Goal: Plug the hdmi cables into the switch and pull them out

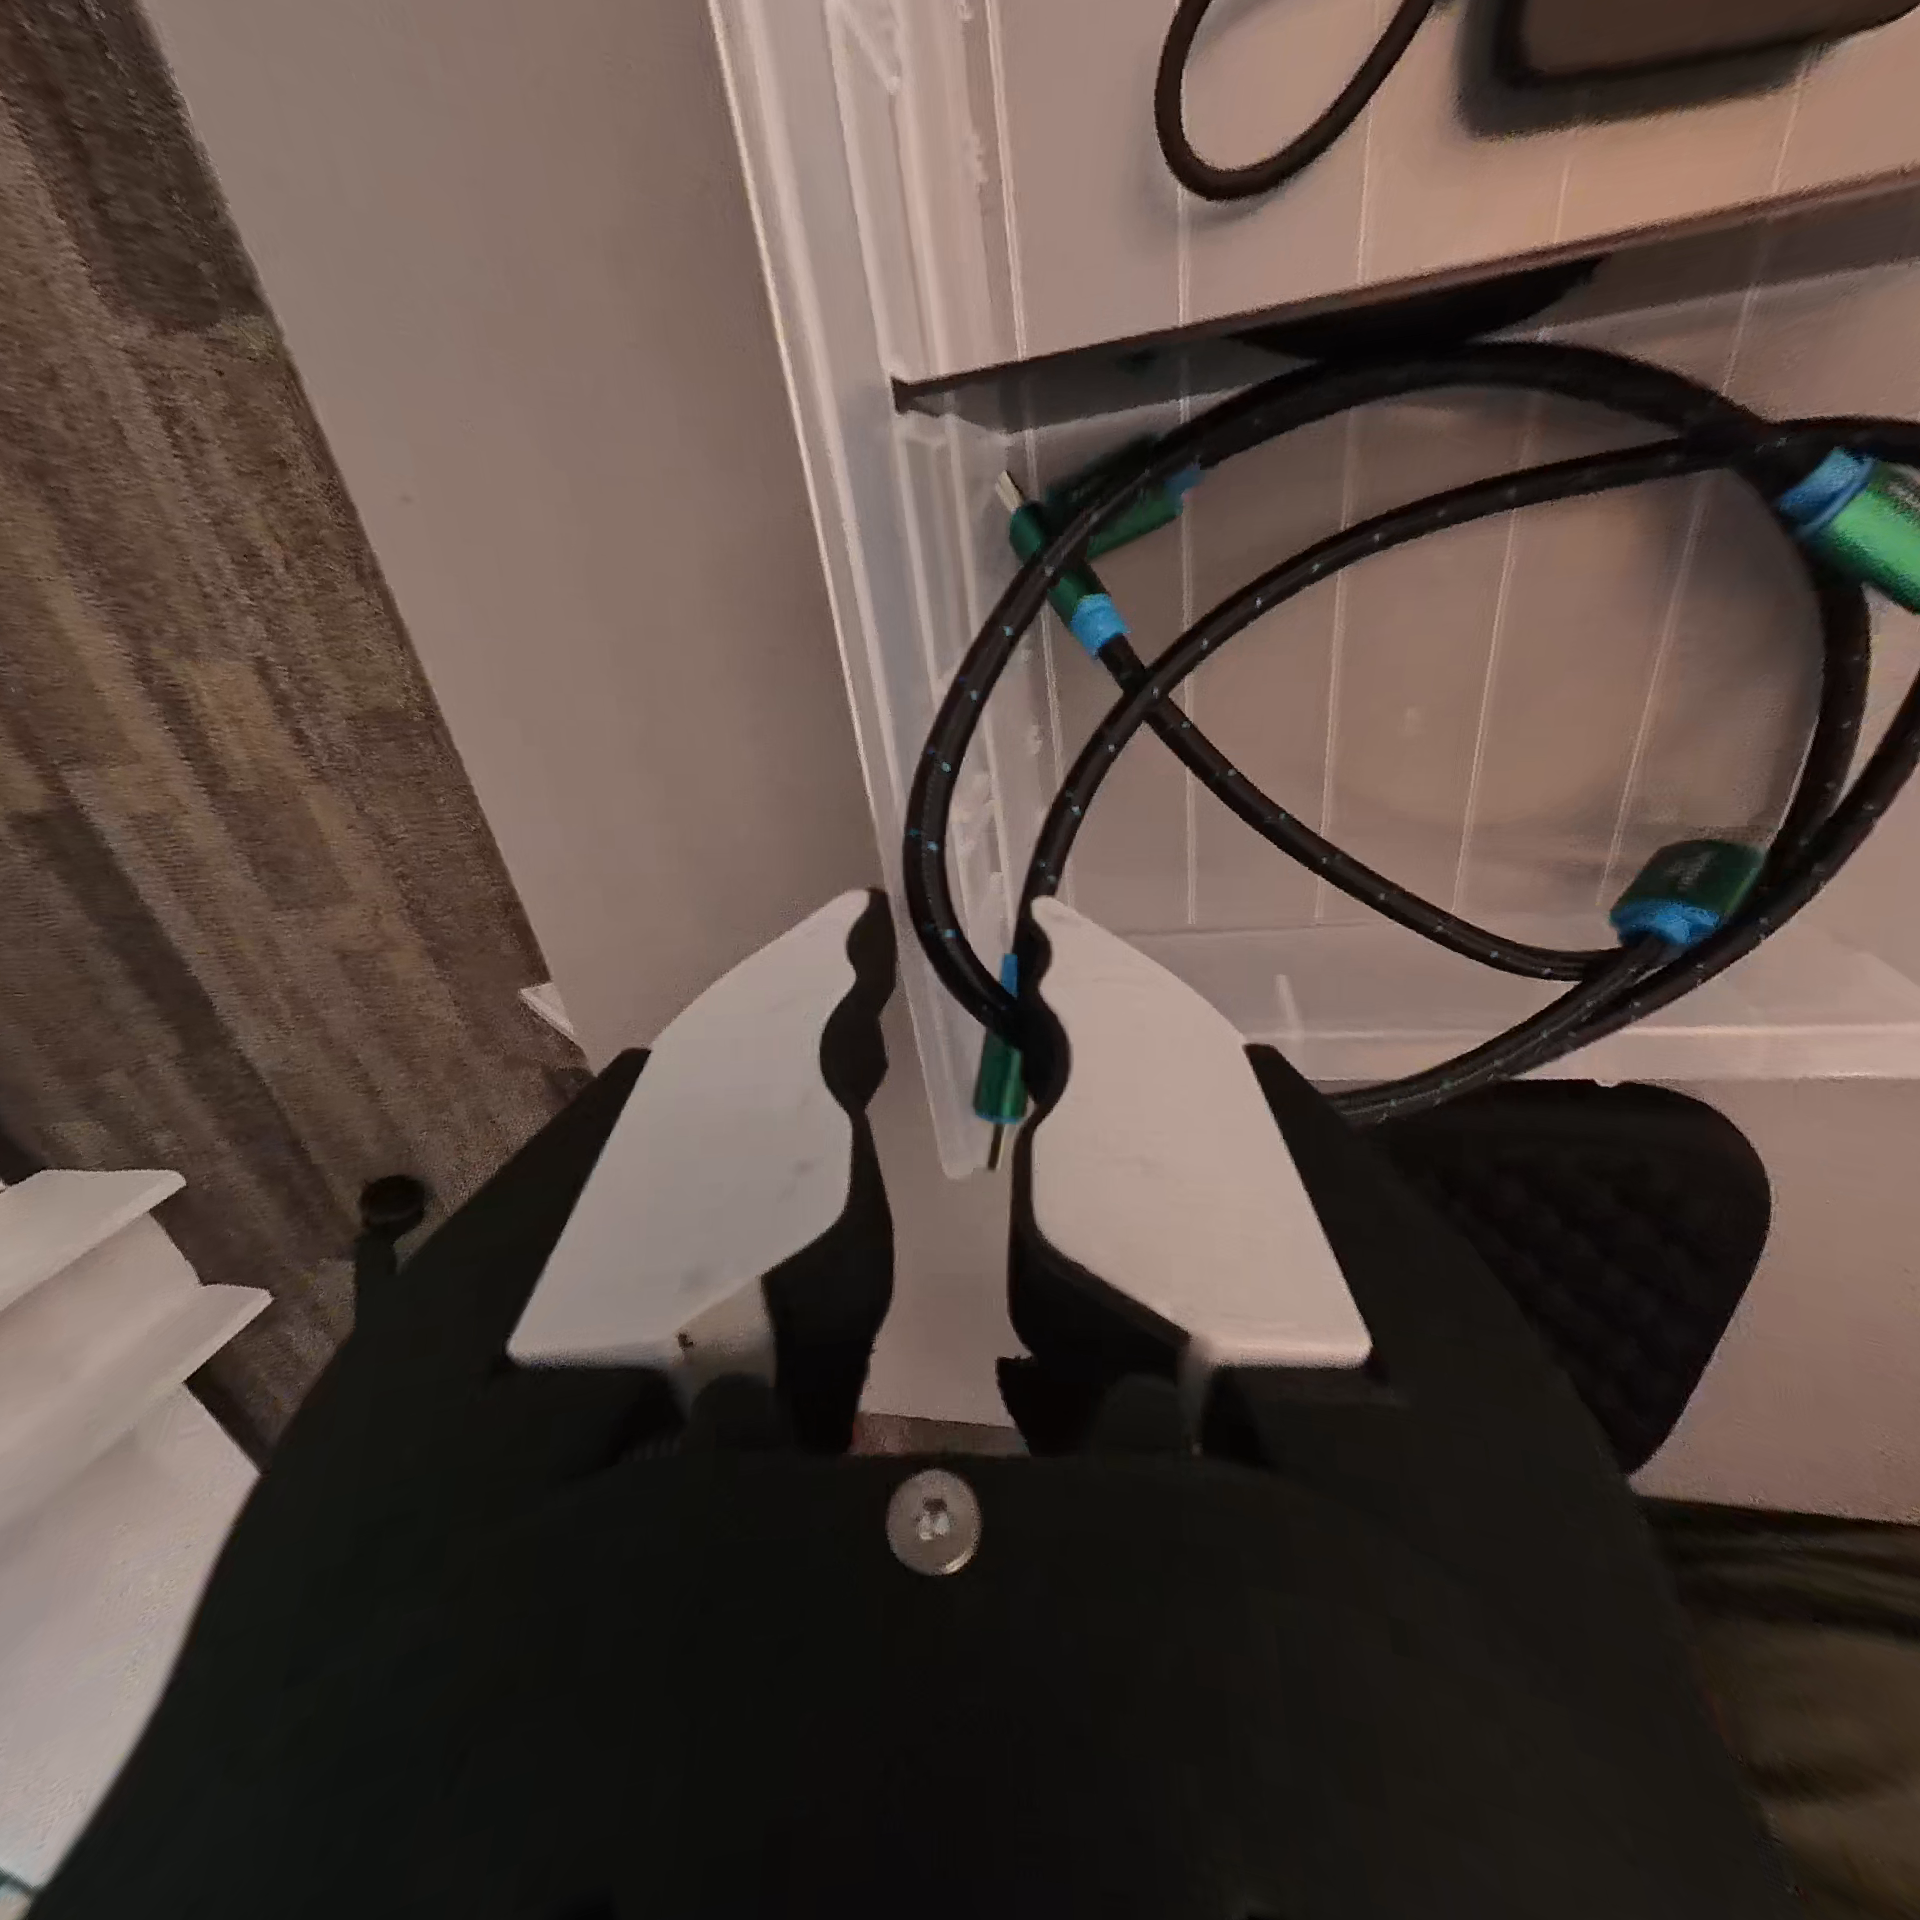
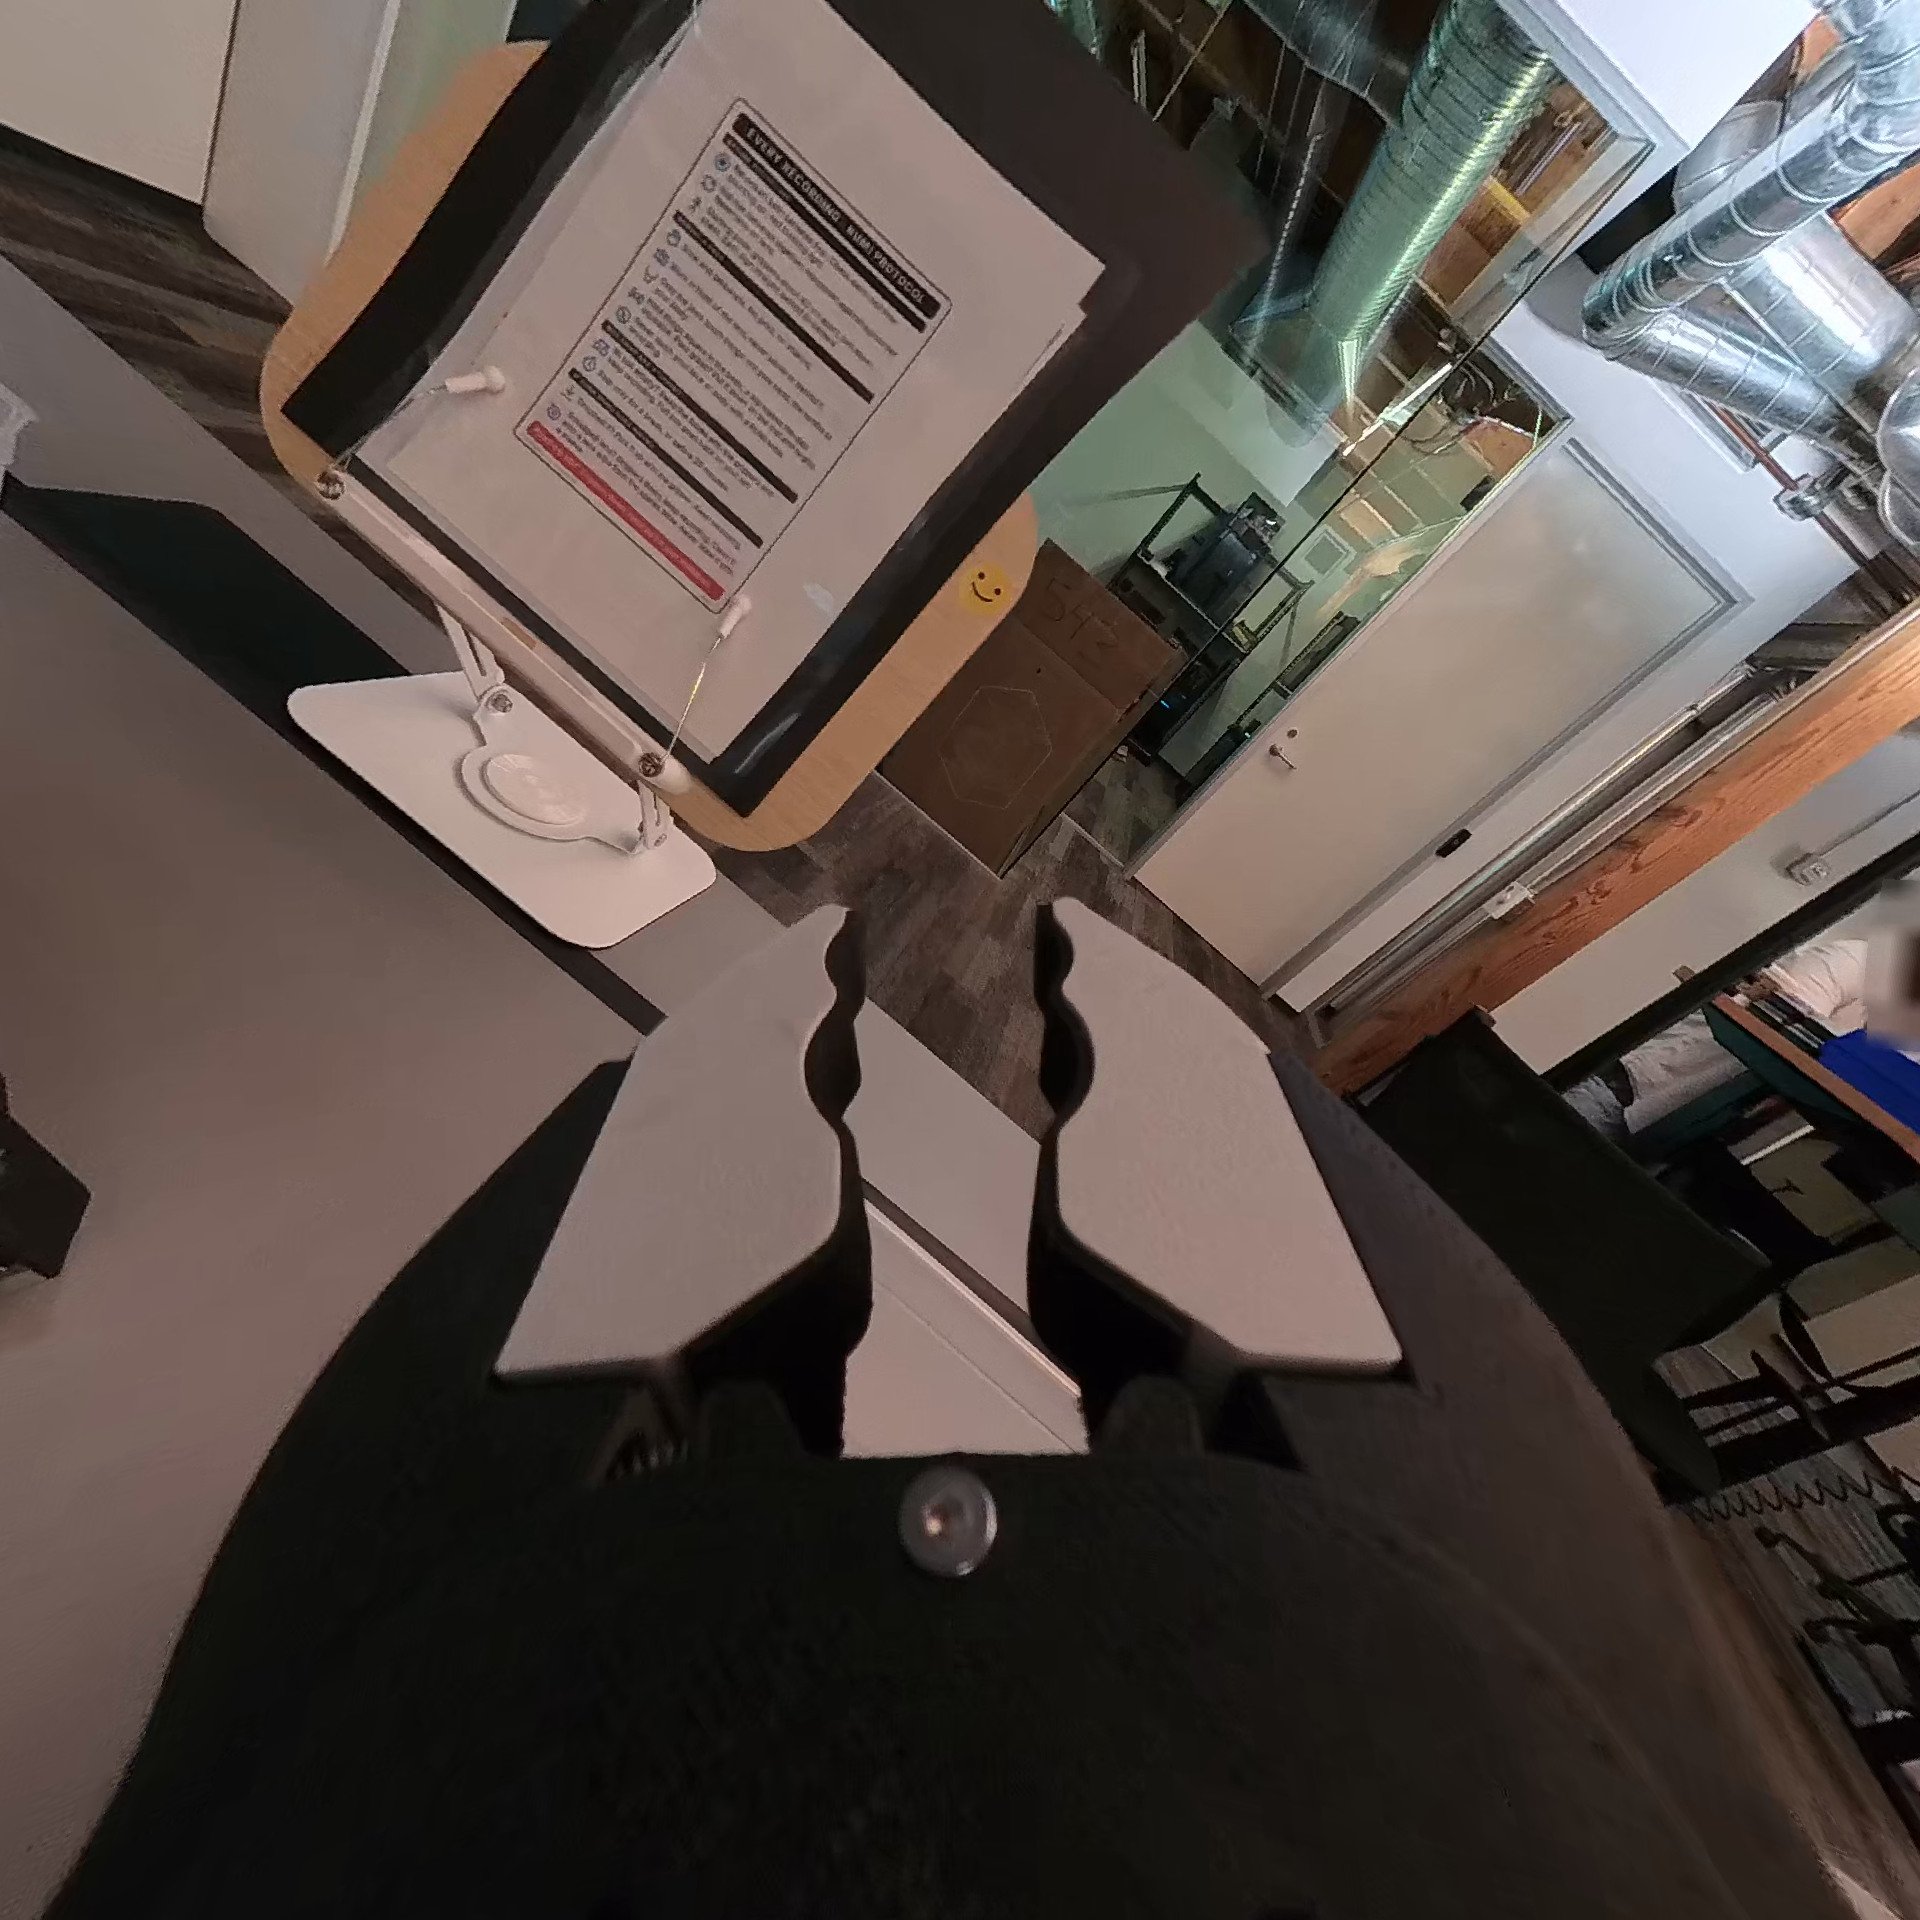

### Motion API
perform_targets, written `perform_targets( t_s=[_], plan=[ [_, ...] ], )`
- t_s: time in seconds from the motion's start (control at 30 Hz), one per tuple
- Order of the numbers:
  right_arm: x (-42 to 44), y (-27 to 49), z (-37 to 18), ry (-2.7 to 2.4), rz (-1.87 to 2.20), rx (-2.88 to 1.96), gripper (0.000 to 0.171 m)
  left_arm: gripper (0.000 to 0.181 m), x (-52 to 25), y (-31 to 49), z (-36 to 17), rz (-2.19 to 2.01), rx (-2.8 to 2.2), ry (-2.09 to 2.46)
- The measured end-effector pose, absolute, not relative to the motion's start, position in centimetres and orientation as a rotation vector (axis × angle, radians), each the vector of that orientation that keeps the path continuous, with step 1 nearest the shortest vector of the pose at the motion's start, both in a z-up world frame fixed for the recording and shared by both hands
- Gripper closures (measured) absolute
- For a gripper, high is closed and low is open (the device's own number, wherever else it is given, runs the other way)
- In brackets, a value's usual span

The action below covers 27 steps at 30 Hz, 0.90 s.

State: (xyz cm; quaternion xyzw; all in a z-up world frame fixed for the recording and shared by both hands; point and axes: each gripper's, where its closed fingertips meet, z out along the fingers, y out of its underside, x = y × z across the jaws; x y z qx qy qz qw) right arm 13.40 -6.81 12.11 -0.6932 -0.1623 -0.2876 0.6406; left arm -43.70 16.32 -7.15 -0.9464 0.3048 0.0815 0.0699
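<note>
While black braided hdmi cables (image 1: 1351, 644) coil inside a clear plastic bin (image 1: 935, 644), one green plug (image 1: 1000, 1086) hangs by the left gripper (image 1: 961, 1039), jaws narrowly parted, plug touching one finger. Right gripper (image 2: 948, 1018) gapes empty, well away from the bin.

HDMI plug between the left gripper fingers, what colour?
Green plug with a blue collar; left wrist view shows it best.

Grey-brown patchwork carpet (image 2: 935, 956); silver ceiling ducts (image 2: 1745, 301); frosted glass wall (image 2: 1507, 665) with white door (image 2: 1247, 821); timber beam (image 2: 1662, 831).
</note>
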Motion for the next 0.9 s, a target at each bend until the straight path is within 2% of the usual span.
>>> perform_targets(
  t_s=[0.17, 0.4, 0.47, 0.7, 0.8, 0.9],
  plan=[
    [13.1, -6.3, 11.6, -0.403, -0.685, -1.603, 0.139, 0.163, -43.3, 17.2, -4.0, 0.305, -2.693, 0.87],
    [12.9, -6.1, 11.4, -0.415, -0.691, -1.61, 0.139, 0.169, -39.4, 16.6, 3.4, 0.244, -2.323, 0.872],
    [12.8, -6.0, 11.3, -0.419, -0.691, -1.611, 0.139, 0.174, -37.8, 15.6, 6.1, 0.231, -2.182, 0.887],
    [11.6, -5.2, 10.7, -0.468, -0.665, -1.619, 0.139, 0.173, -31.3, 8.6, 14.0, 0.092, -1.705, 0.997],
    [9.0, -4.6, 9.8, -0.563, -0.537, -1.615, 0.139, 0.174, -28.9, 5.5, 15.4, 0.006, -1.551, 1.091],
    [3.5, -4.8, 7.6, -0.787, -0.205, -1.61, 0.14, 0.174, -25.9, 1.9, 14.9, -0.164, -1.444, 1.28]
  ],
)
